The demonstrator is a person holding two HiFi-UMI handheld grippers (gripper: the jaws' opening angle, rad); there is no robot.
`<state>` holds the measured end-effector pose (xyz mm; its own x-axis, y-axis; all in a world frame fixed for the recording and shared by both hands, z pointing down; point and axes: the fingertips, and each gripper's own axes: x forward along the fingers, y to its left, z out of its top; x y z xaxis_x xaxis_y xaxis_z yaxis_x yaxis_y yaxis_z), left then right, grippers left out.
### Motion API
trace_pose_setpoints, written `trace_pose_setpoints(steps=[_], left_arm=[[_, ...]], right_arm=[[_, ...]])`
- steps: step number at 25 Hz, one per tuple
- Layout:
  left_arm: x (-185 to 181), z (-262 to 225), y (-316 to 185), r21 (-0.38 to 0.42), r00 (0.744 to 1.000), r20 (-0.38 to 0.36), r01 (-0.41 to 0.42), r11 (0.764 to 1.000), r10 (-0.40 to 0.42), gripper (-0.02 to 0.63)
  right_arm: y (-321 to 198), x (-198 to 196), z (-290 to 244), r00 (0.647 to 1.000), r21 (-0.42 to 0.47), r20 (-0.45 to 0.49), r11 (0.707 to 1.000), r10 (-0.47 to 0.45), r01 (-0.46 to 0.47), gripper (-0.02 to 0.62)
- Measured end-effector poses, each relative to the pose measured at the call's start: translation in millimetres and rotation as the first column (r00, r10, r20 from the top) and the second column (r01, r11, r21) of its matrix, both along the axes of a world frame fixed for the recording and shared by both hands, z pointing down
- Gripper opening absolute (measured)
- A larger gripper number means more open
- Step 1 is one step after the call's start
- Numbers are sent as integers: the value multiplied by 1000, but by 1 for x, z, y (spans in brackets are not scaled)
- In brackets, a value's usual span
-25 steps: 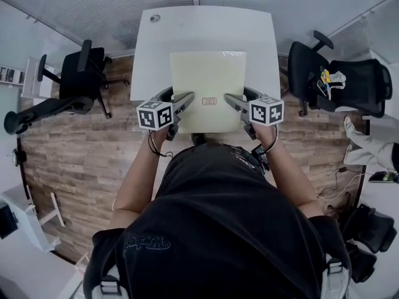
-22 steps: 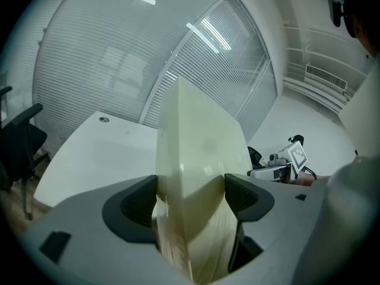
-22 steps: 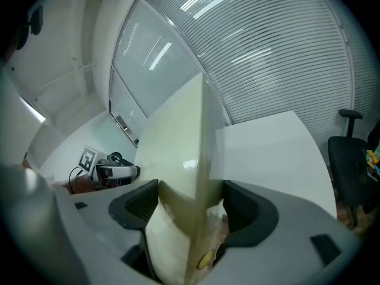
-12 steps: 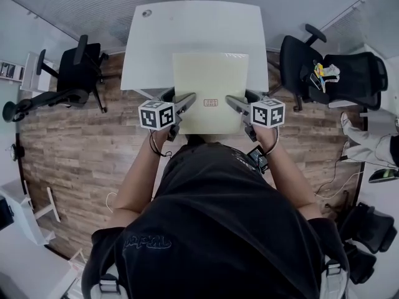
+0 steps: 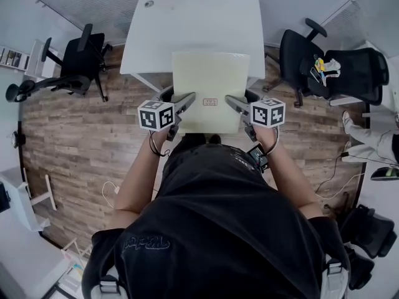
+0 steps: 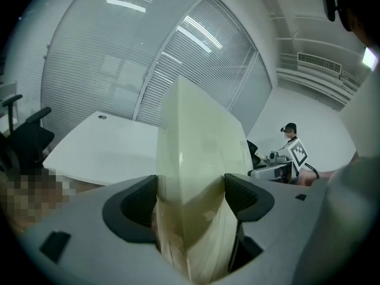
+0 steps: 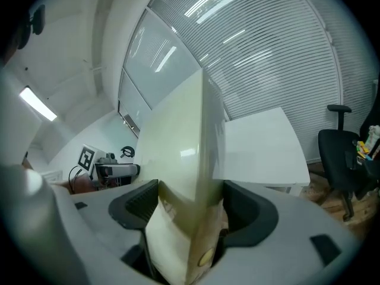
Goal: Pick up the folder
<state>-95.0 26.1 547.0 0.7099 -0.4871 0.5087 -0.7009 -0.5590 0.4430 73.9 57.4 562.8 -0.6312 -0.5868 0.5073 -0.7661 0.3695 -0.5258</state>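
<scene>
The pale yellow-green folder (image 5: 210, 83) hangs flat in the air, held up by its near corners above the near edge of the white table (image 5: 193, 30). My left gripper (image 5: 185, 99) is shut on its left near corner and my right gripper (image 5: 234, 100) on its right near corner. In the left gripper view the folder (image 6: 199, 177) fills the space between the jaws and stands edge-on. The right gripper view shows the same folder (image 7: 184, 159) pinched between the dark pads, with the other gripper beyond it.
A black office chair (image 5: 78, 67) stands left of the table and two more (image 5: 330, 67) to its right, one carrying small items. Wood floor (image 5: 75, 142) lies below. A person's leg (image 5: 368, 142) shows at the far right, cables near it.
The folder, held in both grippers, has come back off the table toward the body; the table now sits farther away in the head view. Both grips are unchanged.
</scene>
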Motion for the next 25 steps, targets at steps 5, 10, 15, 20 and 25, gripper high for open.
trace_pose_setpoints(steps=[5,10,15,20,25], left_arm=[[-22,-5,16,-4,999,-4,33,999,-33,357],[-23,-7,19,-10,999,-9,45,999,-45,357],[-26,-10,20,-3,999,-10,37,999,-37,357],[-25,-9,18,-8,1000,-8,29,1000,-29,357],[-29,-9,18,-23,1000,-9,26,999,-26,357]], right_arm=[[11,-21,-6,1000,8,8,1000,-24,24,330],[11,-22,-9,999,16,6,999,-33,33,330],[13,-25,-14,1000,29,-14,999,-27,28,330],[13,-26,-14,1000,28,-15,999,-22,23,331],[14,-28,-13,1000,16,-9,1000,-9,9,331]])
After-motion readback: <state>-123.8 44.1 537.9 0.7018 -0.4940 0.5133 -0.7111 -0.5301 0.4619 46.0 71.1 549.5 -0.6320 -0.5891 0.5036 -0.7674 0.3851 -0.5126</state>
